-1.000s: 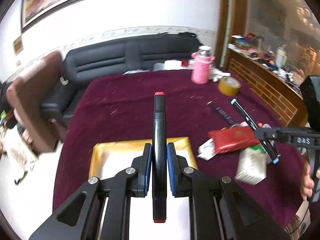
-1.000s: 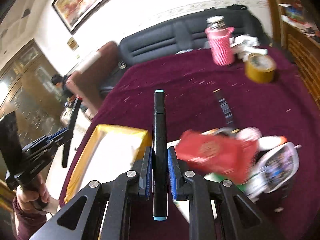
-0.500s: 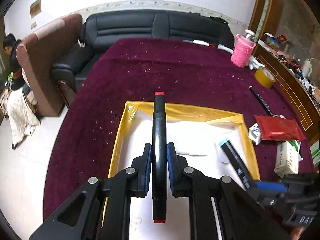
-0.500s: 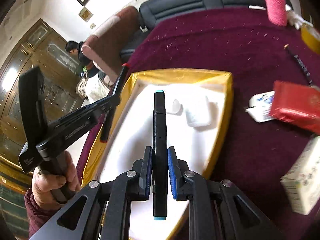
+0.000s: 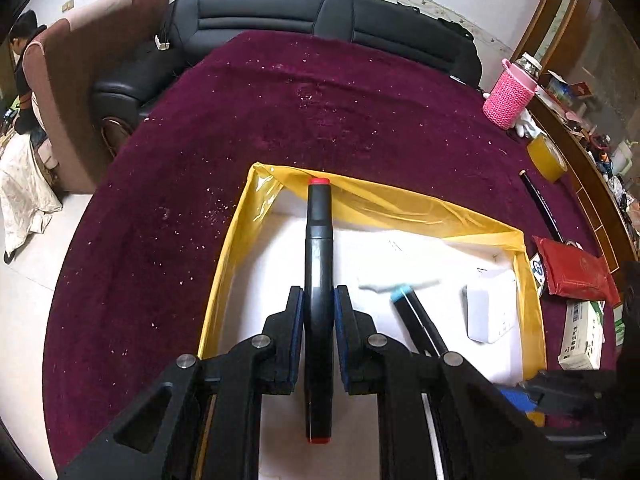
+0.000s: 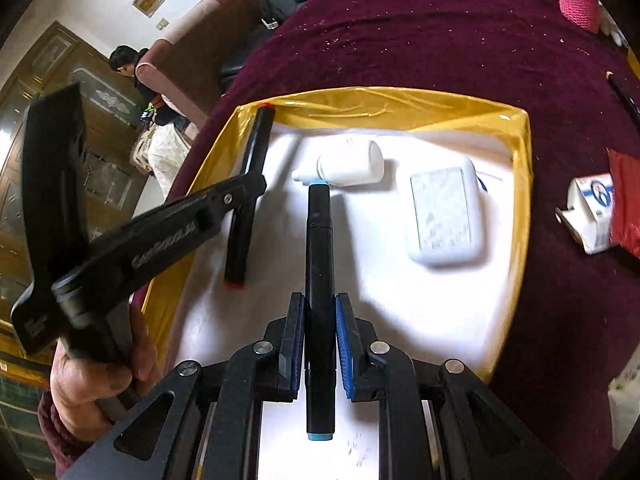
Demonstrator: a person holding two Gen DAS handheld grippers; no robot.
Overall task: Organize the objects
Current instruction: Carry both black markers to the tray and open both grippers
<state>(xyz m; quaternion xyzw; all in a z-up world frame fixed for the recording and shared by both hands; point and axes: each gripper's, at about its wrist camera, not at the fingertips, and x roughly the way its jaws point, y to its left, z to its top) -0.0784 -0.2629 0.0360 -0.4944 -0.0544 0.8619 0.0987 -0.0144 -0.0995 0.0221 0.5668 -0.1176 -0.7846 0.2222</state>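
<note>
My left gripper (image 5: 318, 312) is shut on a black marker with red caps (image 5: 318, 248), held low over the left part of a yellow-rimmed tray (image 5: 400, 200) with a white floor. My right gripper (image 6: 318, 316) is shut on a black marker with blue caps (image 6: 319, 240) over the tray's middle (image 6: 400, 108). In the right wrist view the left gripper (image 6: 244, 188) and its red marker (image 6: 250, 160) hang over the tray's left side. A white bottle (image 6: 352, 166) and a white flat case (image 6: 442, 212) lie in the tray.
The tray sits on a maroon tablecloth (image 5: 340, 100). Right of it lie a red packet (image 5: 576, 276), a white-green box (image 5: 582, 334), a black pen (image 5: 538, 200), a tape roll (image 5: 546, 158) and a pink cup (image 5: 508, 96). A black sofa (image 5: 320, 12) stands behind.
Both grippers have come down closer over the tray with their markers still held. The tray now fills more of both views.
</note>
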